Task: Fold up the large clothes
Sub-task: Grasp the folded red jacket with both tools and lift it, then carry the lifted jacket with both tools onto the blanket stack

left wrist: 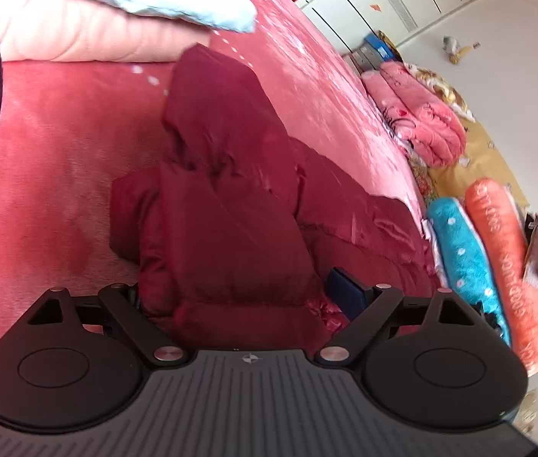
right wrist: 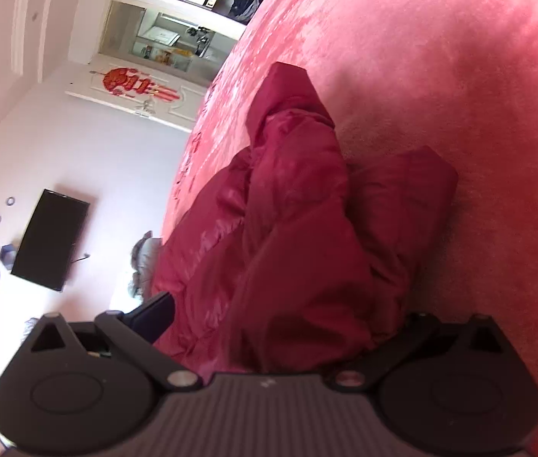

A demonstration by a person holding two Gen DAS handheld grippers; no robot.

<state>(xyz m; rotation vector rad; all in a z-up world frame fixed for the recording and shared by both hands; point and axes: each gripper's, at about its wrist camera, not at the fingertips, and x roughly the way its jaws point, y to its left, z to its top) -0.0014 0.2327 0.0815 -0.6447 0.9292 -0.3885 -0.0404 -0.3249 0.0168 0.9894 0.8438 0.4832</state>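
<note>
1. The left gripper (left wrist: 231,297) has a thick bunch of the dark red padded jacket (left wrist: 215,198) between its fingers; only one blue pad (left wrist: 345,289) shows past the cloth, so the fingers look clamped on the jacket, held fairly wide by its bulk.
2. The jacket lies on the bed (left wrist: 40,175), which has a pink plush cover, and rises in a crumpled heap towards both grippers. One part, perhaps a sleeve or the hood, points away up the bed.
3. The right gripper (right wrist: 280,327) also has jacket cloth (right wrist: 307,228) filling the space between its fingers. One dark finger (right wrist: 154,314) shows at the left, the other is hidden; it seems shut on the jacket too.
4. Judged from this, the fold is under way, not done: the jacket is bunched, with no flat, squared shape yet. Laying it down, smoothing it and making the last folds appear to be left.
5. Folded bedding (left wrist: 421,125) lies further right on the bed.
</note>
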